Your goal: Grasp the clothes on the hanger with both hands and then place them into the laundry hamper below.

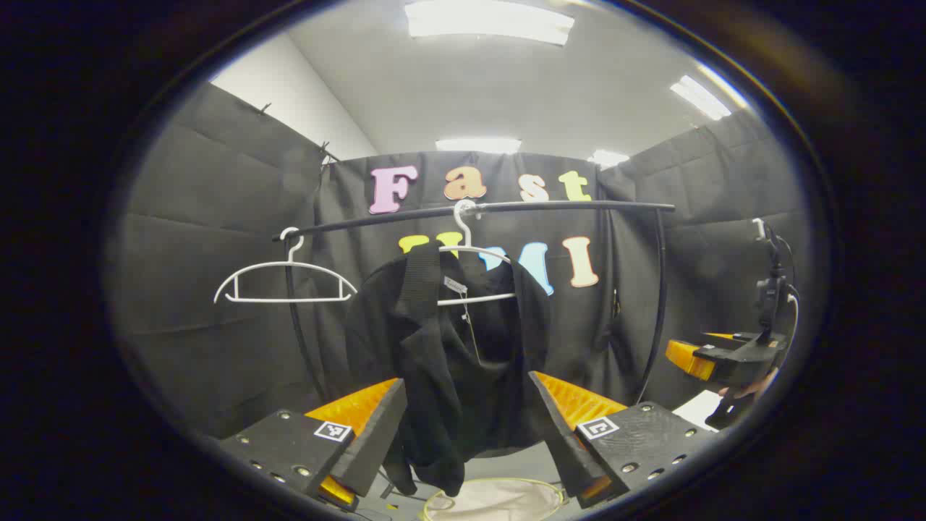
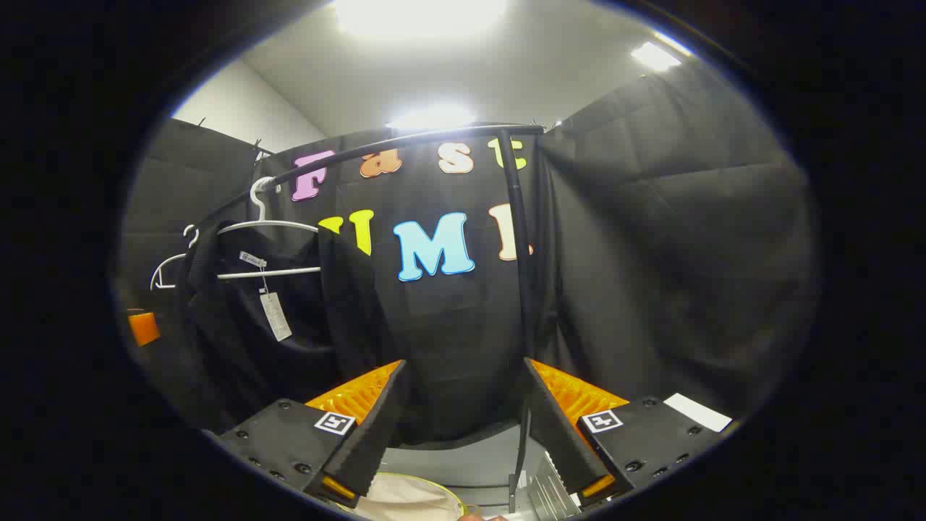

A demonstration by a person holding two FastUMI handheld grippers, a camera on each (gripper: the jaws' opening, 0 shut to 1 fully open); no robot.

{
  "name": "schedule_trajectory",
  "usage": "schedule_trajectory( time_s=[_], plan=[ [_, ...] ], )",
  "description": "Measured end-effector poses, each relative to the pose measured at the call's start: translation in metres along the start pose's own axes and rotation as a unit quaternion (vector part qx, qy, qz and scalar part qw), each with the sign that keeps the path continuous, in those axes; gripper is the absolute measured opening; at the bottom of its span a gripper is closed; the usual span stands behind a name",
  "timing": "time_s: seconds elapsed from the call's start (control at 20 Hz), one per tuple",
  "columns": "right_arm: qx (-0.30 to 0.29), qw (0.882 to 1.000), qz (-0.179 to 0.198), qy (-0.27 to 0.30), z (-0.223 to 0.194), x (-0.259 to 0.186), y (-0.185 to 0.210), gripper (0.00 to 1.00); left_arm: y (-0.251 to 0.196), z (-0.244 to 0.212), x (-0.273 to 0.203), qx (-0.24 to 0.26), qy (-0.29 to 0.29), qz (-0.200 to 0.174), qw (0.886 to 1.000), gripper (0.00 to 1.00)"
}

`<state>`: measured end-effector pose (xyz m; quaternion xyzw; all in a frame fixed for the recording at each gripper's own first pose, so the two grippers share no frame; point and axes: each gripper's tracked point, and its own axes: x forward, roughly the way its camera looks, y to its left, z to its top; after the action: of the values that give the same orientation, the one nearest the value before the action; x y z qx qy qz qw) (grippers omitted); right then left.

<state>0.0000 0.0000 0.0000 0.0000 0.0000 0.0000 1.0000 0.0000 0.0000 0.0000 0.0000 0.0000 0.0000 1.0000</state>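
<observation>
Black garment (image 2: pixel 289 325) on white hanger (image 2: pixel 264 239)

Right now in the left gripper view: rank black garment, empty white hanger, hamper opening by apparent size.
1. black garment, clearly largest.
2. empty white hanger and hamper opening span about the same width; the hamper is cut off at the bottom edge, so no ranking between them.

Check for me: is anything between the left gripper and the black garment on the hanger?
Nothing visible. The left gripper is open, and the black garment hangs straight ahead between its fingers, above the hamper.
</observation>
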Motion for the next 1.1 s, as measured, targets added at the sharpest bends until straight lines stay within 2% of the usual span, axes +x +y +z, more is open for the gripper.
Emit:
schedule_trajectory(
  time_s=[0.6, 0.9, 0.95, 1.0, 1.1],
  plan=[
    [-0.015, 1.0, 0.006, 0.005, -0.004, -0.013, 0.018, 0.98, 0.005, -0.017, -0.013, -0.038, 0.004, -0.011, 0.999, 0.99],
    [-0.001, 1.0, 0.008, 0.004, 0.007, -0.019, 0.031, 0.98, -0.004, -0.025, -0.003, -0.063, 0.009, -0.036, 0.997, 0.99],
    [0.006, 1.0, 0.011, 0.006, 0.005, -0.02, 0.034, 0.98, -0.001, -0.026, -0.002, -0.067, 0.009, -0.033, 0.997, 0.94],
    [0.009, 1.0, 0.012, 0.005, 0.005, -0.02, 0.036, 0.98, 0.001, -0.028, -0.002, -0.07, 0.011, -0.029, 0.997, 0.99],
    [0.009, 1.0, 0.017, 0.007, 0.003, -0.022, 0.039, 0.98, 0.003, -0.032, 0.002, -0.066, 0.015, -0.02, 0.997, 0.99]
  ],
)
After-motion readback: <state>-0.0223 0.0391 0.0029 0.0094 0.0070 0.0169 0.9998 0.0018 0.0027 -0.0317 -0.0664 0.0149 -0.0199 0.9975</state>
